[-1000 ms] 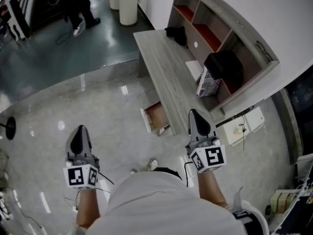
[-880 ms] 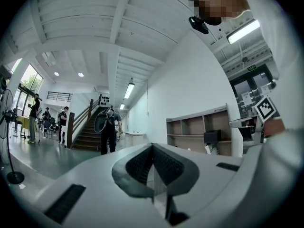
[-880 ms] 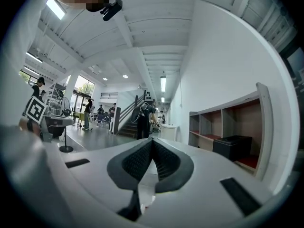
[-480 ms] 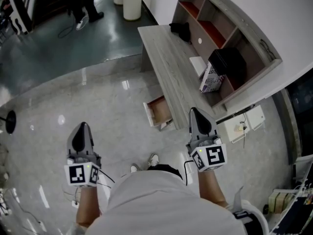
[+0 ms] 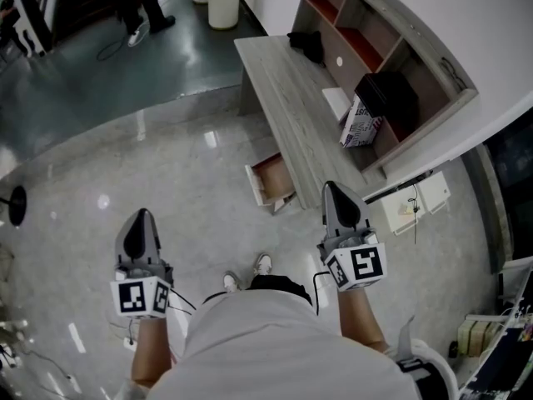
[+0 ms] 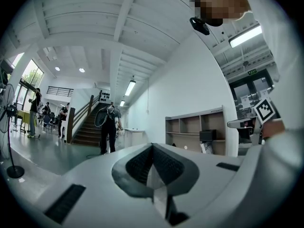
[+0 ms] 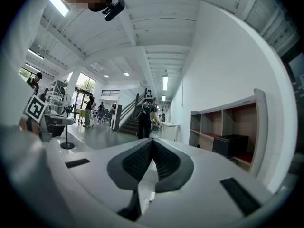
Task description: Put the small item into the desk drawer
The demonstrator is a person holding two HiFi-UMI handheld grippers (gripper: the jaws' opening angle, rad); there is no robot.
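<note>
The grey wooden desk stands along the wall ahead on the right, with a shelf unit on its back. One drawer hangs open under its front edge, and what shows of its inside is bare. My left gripper is over the floor, well left of the drawer, its jaws shut. My right gripper is held near the desk's near end, right of the drawer, also shut. In both gripper views the pads meet with nothing seen between them. I cannot pick out a small item.
On the desk lie a white sheet, a patterned box, a black box and a dark item. A white bin stands beyond the desk. A person stands far off by the stairs. A fan base is at left.
Both grippers have moved a little across the floor with the person. A second shoe has come into view below. The jaws stay closed.
</note>
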